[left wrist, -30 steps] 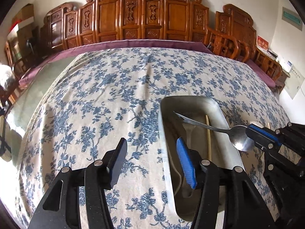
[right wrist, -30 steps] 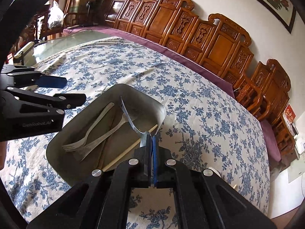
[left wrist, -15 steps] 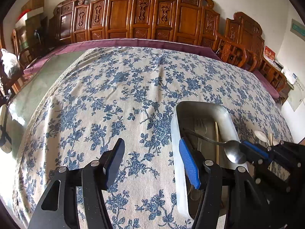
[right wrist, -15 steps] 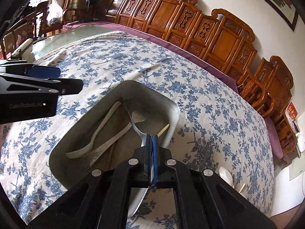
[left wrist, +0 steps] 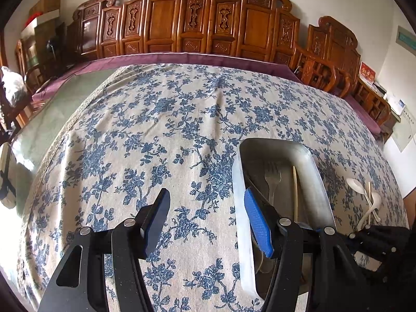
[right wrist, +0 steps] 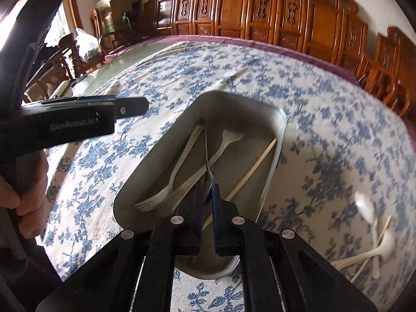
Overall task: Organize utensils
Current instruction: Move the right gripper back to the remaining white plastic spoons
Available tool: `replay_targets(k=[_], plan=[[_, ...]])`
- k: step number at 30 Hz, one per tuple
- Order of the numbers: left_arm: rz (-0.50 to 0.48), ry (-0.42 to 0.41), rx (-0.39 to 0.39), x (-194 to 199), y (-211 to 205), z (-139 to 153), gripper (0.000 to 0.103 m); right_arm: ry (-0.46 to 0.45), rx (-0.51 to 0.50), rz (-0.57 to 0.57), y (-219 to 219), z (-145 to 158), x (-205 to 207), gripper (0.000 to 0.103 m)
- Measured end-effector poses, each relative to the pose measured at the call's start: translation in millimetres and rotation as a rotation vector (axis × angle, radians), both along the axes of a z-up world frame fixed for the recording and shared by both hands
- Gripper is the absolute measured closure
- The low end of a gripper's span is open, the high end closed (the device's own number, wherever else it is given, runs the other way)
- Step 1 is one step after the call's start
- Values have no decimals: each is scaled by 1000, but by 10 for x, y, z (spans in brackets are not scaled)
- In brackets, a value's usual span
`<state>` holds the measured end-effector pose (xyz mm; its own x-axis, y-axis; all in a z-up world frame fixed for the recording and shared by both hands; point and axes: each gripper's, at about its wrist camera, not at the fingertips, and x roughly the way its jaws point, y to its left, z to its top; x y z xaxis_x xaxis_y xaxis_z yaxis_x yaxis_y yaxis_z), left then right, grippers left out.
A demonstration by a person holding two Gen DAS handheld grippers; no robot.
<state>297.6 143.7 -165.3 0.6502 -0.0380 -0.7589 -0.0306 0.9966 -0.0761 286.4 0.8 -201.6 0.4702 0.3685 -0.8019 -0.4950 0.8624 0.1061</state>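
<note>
A metal tray (right wrist: 270, 179) lies on the floral tablecloth and holds two forks (right wrist: 179, 163) and a chopstick (right wrist: 253, 169). My right gripper (right wrist: 208, 195) is low over the tray's near end, its jaws slightly apart around the bowl of a metal spoon (right wrist: 206, 150) whose handle rests in the tray. My left gripper (left wrist: 205, 215) is open and empty, just left of the tray (left wrist: 316, 182); its right finger overlaps the tray's rim.
Two white ceramic spoons (right wrist: 369, 234) and a chopstick (right wrist: 369, 252) lie on the cloth right of the tray; they also show in the left wrist view (left wrist: 366, 200). Carved wooden chairs (left wrist: 208, 23) line the table's far side.
My right gripper has lowered the spoon into the tray and its jaws have parted a little. Both grippers have drawn back toward the near edge.
</note>
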Motion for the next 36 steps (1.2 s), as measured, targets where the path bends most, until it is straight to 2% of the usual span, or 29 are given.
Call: replay_targets(k=[7,14,18,19,20,21,24,27,31,32,35,36], plan=[[-11,-2,8,-3,-64,8,46,19,69,27,-35,-4,-50,93],[-25,-14,10,-28,-142,53,46,-27,88,22,-222,177,-148,93],[-52,-30,15,-68,-278,102,46,-64,69,-16,-534,243,-237,93],[-58,-35,17,-82,-319,114,45,-73,62,-31,-645,258,-271,93],[-66,-42,17,-95,-360,126,38,-80,58,-41,-731,262,-291,93],[-76,-50,17,-109,-408,140,35,-89,49,-57,-850,271,-323,93],[-115,-68,21,-142,-586,176,34,-110,22,-110,-1230,285,-424,91],[-154,-73,27,-176,-789,173,27,-123,-12,-159,-1550,269,-486,90],[-193,-73,10,-198,-1019,164,26,-137,-28,-237,-2017,269,-567,90],[-201,-73,1,-203,-1064,163,26,-139,-31,-252,-2098,264,-574,86],[-227,-77,-27,-230,-1239,170,26,-135,-35,-305,-2382,216,-577,67],[-238,-81,-34,-244,-1314,170,26,-130,-37,-324,-2469,182,-556,66]])
